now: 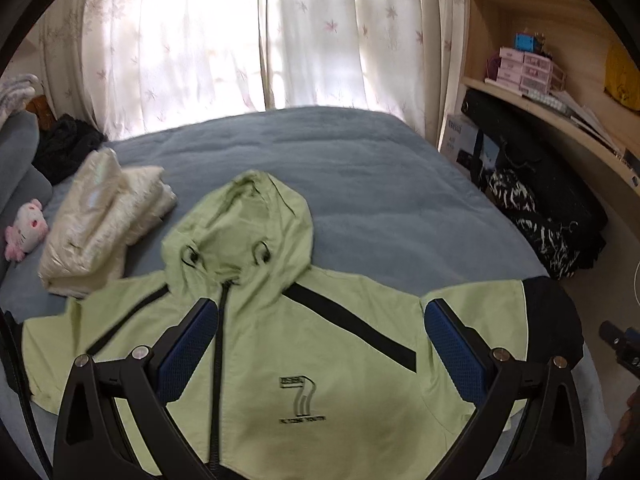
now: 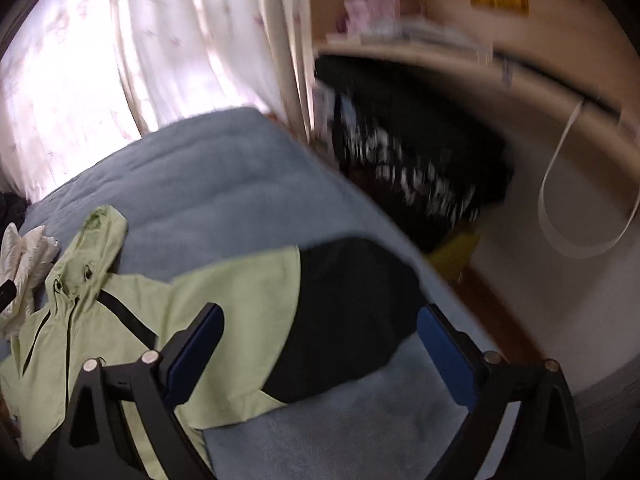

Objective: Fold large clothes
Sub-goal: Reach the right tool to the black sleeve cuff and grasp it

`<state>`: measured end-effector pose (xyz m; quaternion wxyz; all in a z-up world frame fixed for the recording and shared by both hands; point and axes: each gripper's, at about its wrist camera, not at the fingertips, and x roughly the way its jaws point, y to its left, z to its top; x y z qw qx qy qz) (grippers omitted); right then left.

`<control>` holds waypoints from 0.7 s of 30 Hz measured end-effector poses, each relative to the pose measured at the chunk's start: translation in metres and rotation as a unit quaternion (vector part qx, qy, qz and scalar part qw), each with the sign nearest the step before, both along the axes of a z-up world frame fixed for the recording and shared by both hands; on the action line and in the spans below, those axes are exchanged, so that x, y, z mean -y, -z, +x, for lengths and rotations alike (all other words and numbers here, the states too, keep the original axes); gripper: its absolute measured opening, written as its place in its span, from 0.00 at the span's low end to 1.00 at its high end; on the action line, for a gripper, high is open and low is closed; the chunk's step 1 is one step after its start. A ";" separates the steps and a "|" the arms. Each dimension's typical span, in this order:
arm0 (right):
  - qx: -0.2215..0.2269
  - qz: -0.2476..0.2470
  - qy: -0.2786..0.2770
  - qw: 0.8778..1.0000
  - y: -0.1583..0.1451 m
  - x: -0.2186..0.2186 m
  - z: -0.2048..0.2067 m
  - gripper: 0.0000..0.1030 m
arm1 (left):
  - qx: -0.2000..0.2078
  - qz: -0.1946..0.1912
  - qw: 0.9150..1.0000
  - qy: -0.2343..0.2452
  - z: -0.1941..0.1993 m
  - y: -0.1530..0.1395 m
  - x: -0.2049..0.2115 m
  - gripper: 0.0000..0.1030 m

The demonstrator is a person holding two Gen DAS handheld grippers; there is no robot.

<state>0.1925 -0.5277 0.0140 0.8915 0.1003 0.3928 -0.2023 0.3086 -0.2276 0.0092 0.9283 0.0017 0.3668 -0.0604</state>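
A light-green hooded jacket (image 1: 280, 344) lies spread face-up on a blue-grey bed (image 1: 360, 168), hood toward the curtains (image 1: 224, 32). The left gripper (image 1: 320, 344) hangs over its chest, jaws spread and empty. The right gripper (image 2: 320, 344), also spread wide, hangs above the jacket's black sleeve end (image 2: 344, 304). A cream garment (image 1: 100, 220) sits beside the hood.

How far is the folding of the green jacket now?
Done: the green jacket lies flat, front up, on the blue bed; a cream garment already sits folded beside it. In hand: nothing; the left hand-held gripper and right hand-held gripper are open above it. Left: every fold.
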 end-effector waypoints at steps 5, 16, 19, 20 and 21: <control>-0.032 0.085 0.035 0.995 0.063 0.050 0.002 0.91 | -0.040 0.000 0.999 -0.004 0.015 0.040 0.022 0.99; -0.003 0.252 0.122 0.960 0.134 0.123 -0.008 0.90 | -0.075 0.008 0.997 0.033 0.013 0.090 0.068 0.92; 0.012 0.276 0.137 0.951 0.145 0.131 -0.003 0.90 | -0.081 0.004 0.996 0.039 0.010 0.092 0.073 0.92; 0.017 0.276 0.142 0.951 0.144 0.132 -0.001 0.90 | -0.081 0.003 0.996 0.040 0.009 0.092 0.073 0.92; 0.023 0.275 0.146 0.950 0.143 0.133 0.002 0.90 | -0.082 0.001 0.996 0.042 0.007 0.091 0.073 0.92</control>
